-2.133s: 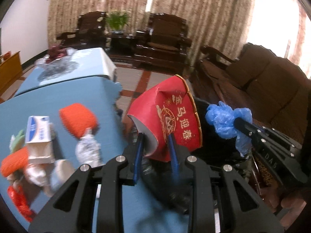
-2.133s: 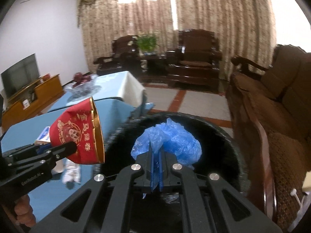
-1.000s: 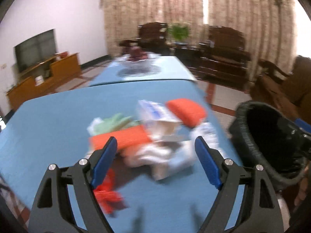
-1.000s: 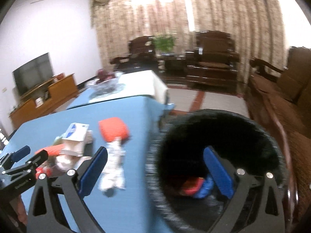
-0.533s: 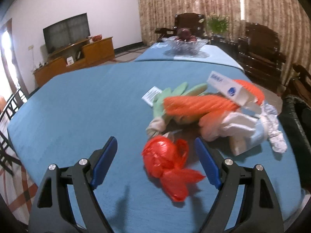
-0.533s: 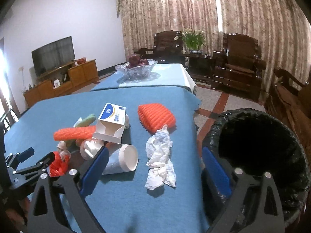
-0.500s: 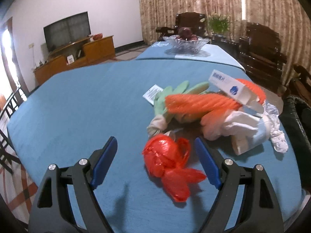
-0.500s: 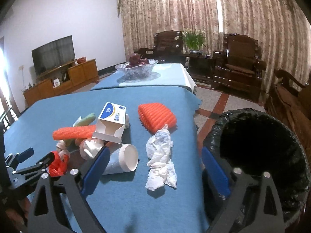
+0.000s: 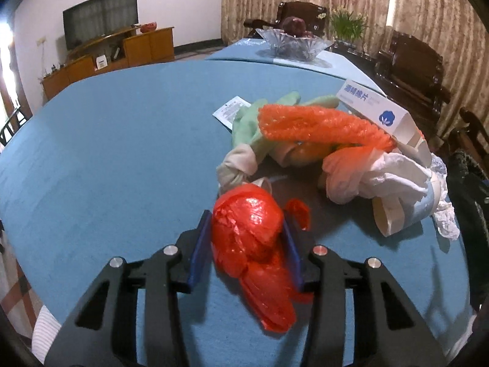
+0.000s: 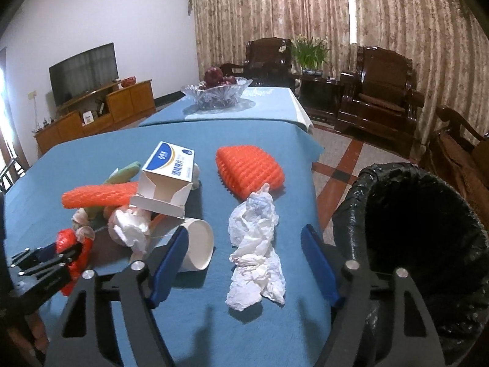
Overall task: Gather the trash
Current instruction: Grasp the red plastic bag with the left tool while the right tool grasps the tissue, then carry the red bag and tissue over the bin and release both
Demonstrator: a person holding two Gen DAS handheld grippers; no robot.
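— What sort of place was it?
— A home's living room. A flat television (image 10: 82, 72) hung above a wooden cabinet (image 10: 91, 116), and carved dark armchairs (image 10: 380, 91) stood before patterned curtains (image 10: 305, 6).
— Anything else?
— A glass fruit bowl (image 10: 217, 93) sat at the far end of the blue-clothed table (image 10: 107, 153), beside a potted plant (image 10: 310, 53).

- A crumpled red plastic bag (image 9: 253, 244) lies low in the centre of the left wrist view, on the blue tablecloth, between two blue pads.
- A crumpled white tissue (image 10: 256, 250) lies stretched out at lower centre of the right wrist view.
- Left of it, a white paper cup (image 10: 198, 244) lies on its side, mouth facing the viewer.
- A black-lined trash bin (image 10: 421, 244) stands open at the right edge.
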